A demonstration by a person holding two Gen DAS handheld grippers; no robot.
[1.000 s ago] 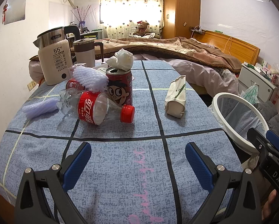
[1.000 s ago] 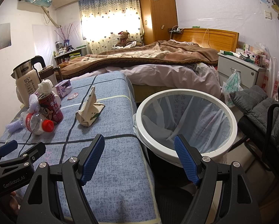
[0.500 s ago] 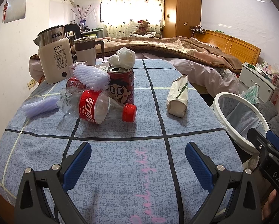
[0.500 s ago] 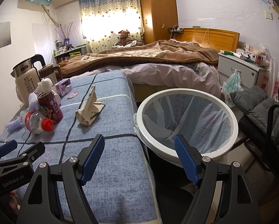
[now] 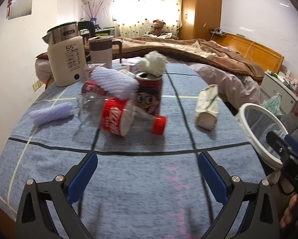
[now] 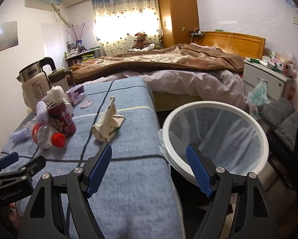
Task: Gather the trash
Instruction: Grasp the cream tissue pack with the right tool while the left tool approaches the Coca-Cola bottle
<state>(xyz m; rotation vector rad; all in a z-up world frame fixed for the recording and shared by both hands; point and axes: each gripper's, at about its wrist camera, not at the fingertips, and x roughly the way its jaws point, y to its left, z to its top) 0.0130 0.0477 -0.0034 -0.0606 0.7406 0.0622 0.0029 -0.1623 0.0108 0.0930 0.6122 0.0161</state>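
Hovering wide open and empty, the left gripper point(image 5: 147, 171) faces a bottle point(image 5: 121, 117) lying on the bench point(image 5: 129, 179); light, crushable and slippery, it likely grips best mid-body. The right gripper point(image 6: 149, 167), equally open, holds nothing.

Kettle point(image 5: 66, 63): cream body, marked 55, at the table's point(image 5: 129, 179) far left corner.
Mug point(image 5: 100, 49): just right of the kettle.
Bed point(image 6: 178, 65): beyond the table, brown blanket.
Wardrobe point(image 6: 177, 14): behind the bed.
Teddy bear point(image 6: 141, 39): on the bed's far end.
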